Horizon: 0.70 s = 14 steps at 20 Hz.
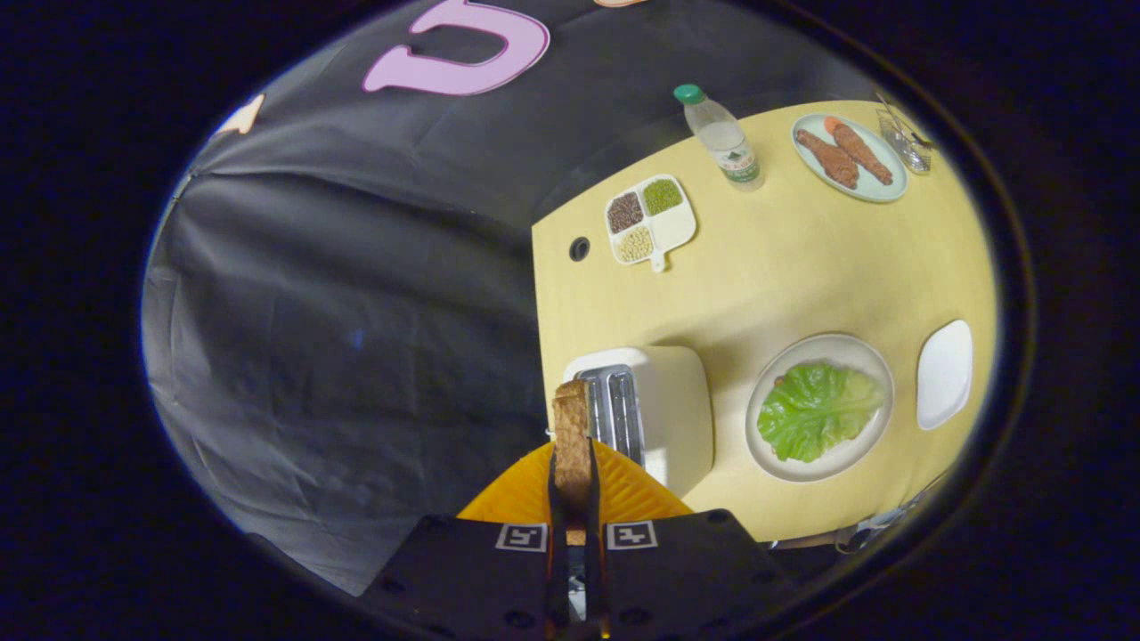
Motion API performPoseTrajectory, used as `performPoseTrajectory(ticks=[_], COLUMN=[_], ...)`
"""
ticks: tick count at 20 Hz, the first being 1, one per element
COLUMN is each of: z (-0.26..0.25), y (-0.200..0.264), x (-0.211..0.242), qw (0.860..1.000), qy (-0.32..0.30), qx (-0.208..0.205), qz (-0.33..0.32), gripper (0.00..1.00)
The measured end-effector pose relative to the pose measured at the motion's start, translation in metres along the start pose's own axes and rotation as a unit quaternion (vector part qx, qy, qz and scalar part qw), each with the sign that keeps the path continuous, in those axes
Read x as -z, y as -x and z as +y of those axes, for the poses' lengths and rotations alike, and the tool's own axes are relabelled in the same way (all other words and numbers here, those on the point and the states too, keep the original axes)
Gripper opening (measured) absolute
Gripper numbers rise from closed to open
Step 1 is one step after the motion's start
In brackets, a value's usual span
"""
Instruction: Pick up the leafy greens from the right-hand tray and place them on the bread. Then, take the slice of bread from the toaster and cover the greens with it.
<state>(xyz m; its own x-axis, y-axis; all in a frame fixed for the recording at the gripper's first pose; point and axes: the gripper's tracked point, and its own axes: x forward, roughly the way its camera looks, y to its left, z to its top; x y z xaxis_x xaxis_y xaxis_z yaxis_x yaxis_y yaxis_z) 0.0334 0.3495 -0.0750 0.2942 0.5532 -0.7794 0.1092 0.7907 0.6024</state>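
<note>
The slice of bread (572, 438) sits upright on its edge between my 2 fingers (557, 499), which are closed in tight on its 2 flat faces, so my tongs (572, 512) are nearly shut and have hold of that slice alone. Its crusted top end reaches past my fingertips and lies just over the near slot of the toaster (655, 411); I cannot tell whether its far end is clear of the slot or touching it. The toaster is white, with 2 metal-lined slots side by side, and it stands just ahead of my fingers and a little to their right.

The leafy greens (818, 409) lie spread flat on a round pale plate (768, 392), to the right of the toaster and just beside it. Whatever lies under the leaf is hidden. Further right, near that plate but apart from it, is a white tray (946, 374).

Well beyond my fingers, on the yellow table (784, 267), sits a white divided dish (679, 228) with 3 of its 4 sections filled with dark, green and pale grains. To its right stands a clear bottle (726, 139) with a green cap, then an oval plate (886, 189) carrying 2 brown pieces of food (844, 151).
</note>
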Motion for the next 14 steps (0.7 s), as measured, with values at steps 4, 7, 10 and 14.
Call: performPoseTrajectory(ticks=[4,7,10,14], z=[-0.027,-0.069,-0.121,-0.174], y=[0.042,0.06,0.066,0.046], x=[-0.013,-0.02,-0.013,0.01], qw=[0.998,0.995,0.995,0.995], qy=[0.014,0.017,0.028,0.034], qx=[-0.056,-0.083,-0.078,-0.084], qz=[-0.028,-0.055,-0.06,-0.051], gripper=[0.1,0.1,0.1,0.1])
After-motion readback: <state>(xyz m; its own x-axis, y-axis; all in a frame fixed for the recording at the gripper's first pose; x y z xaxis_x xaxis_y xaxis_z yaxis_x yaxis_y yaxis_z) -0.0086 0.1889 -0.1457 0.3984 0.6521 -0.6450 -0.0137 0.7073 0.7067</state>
